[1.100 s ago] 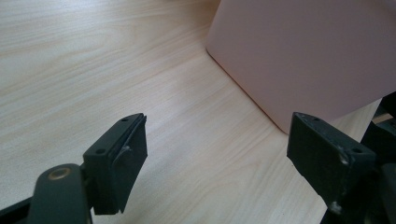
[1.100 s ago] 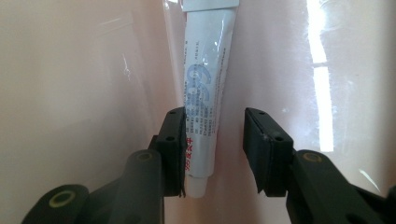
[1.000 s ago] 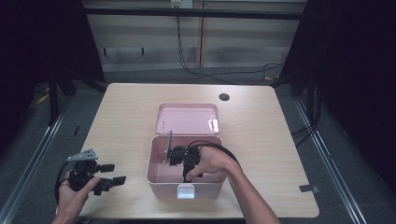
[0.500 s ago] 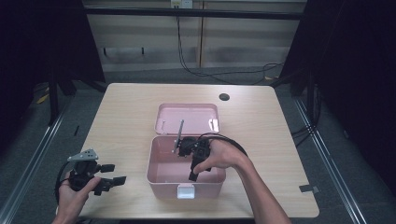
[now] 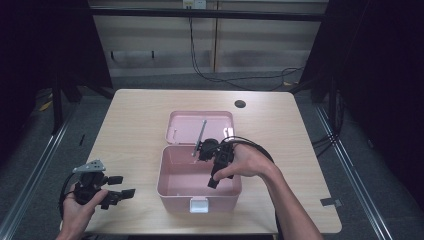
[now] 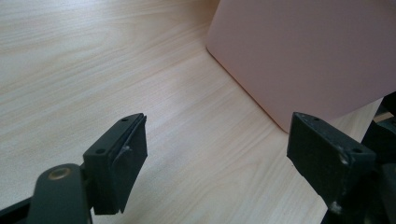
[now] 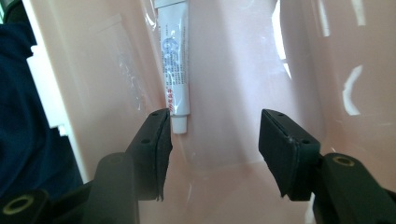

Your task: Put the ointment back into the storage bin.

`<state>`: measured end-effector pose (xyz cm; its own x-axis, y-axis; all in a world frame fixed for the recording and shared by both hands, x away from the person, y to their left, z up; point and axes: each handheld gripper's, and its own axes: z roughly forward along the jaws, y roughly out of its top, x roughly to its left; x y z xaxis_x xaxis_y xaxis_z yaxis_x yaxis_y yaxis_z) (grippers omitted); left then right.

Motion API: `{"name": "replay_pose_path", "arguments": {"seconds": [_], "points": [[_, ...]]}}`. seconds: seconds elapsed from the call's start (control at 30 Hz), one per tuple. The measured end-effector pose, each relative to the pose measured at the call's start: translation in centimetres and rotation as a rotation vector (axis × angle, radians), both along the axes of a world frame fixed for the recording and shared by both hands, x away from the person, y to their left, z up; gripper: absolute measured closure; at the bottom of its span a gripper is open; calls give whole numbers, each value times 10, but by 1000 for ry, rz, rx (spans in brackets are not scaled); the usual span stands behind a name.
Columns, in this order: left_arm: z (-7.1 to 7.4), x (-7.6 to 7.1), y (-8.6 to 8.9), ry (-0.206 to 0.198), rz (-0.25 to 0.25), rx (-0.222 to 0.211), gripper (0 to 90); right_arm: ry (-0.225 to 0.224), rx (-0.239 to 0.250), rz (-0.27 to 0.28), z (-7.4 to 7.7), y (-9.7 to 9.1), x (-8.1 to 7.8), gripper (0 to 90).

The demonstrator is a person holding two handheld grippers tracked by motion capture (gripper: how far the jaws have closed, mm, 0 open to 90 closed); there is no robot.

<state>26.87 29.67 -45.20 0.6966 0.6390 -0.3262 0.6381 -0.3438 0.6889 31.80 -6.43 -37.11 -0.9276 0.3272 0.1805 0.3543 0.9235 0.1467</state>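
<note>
Right gripper (image 5: pixel 216 172) is lifting out of the pink box (image 5: pixel 172 187) with its jaws just opening, nothing between them, so it looks like it's letting go on purpose. Tube (image 7: pixel 175 60) is lying on the box floor near the 12 o'clock wall, while the left gripper (image 5: pixel 119 194) is idling at the box's 9 o'clock, jaws apart and empty.

Open box (image 5: pixel 199 186) (tube (image 7: pixel 175 60) inside), bare table (image 5: pixel 135 125) around

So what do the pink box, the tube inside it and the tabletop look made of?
Pink box: likely plastic, glossy, with bright glare streaks inside. Tube: looks like a soft white squeeze tube, printed, with a smooth sheen. Tabletop: pale wood grain, matte, possibly laminate.
</note>
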Motion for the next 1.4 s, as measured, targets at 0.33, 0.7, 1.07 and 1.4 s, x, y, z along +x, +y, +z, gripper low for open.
{"name": "replay_pose_path", "arguments": {"seconds": [0.33, 0.7, 1.07, 1.4], "points": [[0, 0, 0, 2, 0, 1, 200, -48, 35, -21, 30, -19, -5, 444], [0, 0, 0, 2, 6, -2, 200, -94, 40, -56, 48, -39, -14, 406], [-1, 0, 1, 1, 16, 10, 200, -121, 66, -139, 54, -80, -27, 375], [-1, 0, 2, 2, 15, 7, 200, -133, 64, -221, 49, -115, -36, 377]]}}
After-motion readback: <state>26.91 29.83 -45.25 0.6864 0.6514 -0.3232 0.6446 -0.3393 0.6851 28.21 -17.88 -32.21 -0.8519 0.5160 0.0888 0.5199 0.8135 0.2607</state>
